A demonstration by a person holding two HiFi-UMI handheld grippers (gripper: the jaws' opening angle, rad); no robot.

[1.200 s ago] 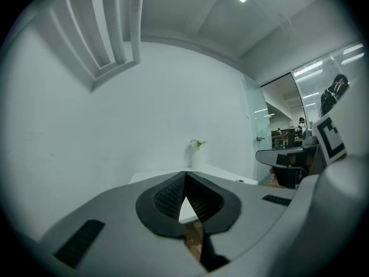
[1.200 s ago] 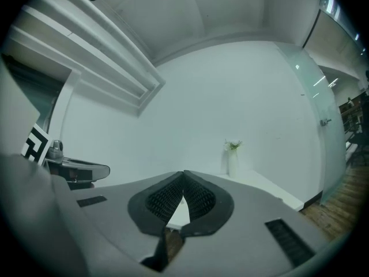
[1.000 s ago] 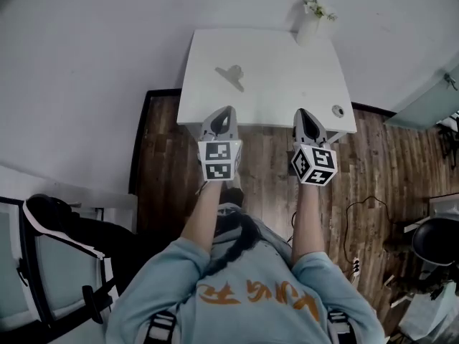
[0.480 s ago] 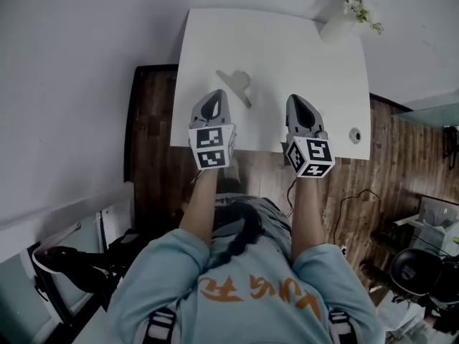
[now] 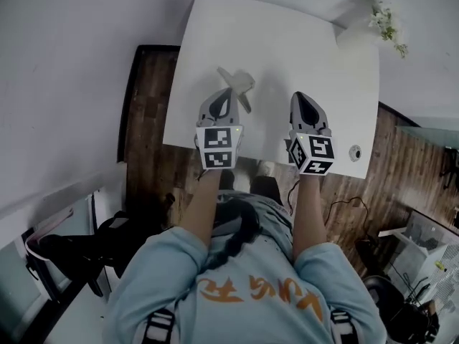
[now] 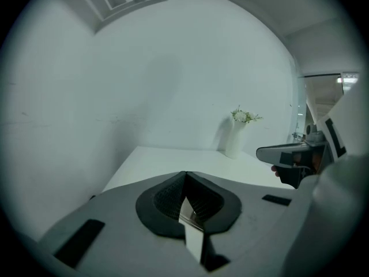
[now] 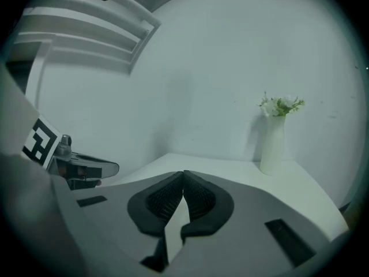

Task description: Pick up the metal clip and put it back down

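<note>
The grey metal clip [image 5: 240,83] lies on the white table [image 5: 301,49], left of its middle. My left gripper [image 5: 224,96] hovers over the table's near edge with its tip just short of the clip; its jaws are shut and hold nothing [image 6: 185,175]. In the left gripper view the gripper's own body hides the clip. My right gripper [image 5: 302,97] is level with the left one, well to the clip's right, also shut and empty [image 7: 184,173]. Each gripper shows at the side of the other's view: the right gripper [image 6: 288,154] and the left gripper [image 7: 86,169].
A white vase with flowers [image 5: 366,27] stands at the table's far right corner, also seen as the vase [image 6: 235,137] and the vase [image 7: 273,143]. A small round fitting [image 5: 354,153] sits near the table's right front edge. A white wall runs behind and to the left.
Both grippers have moved forward from over the wooden floor to over the table's near edge. The left tip now sits close to the clip. Both stayed shut.
</note>
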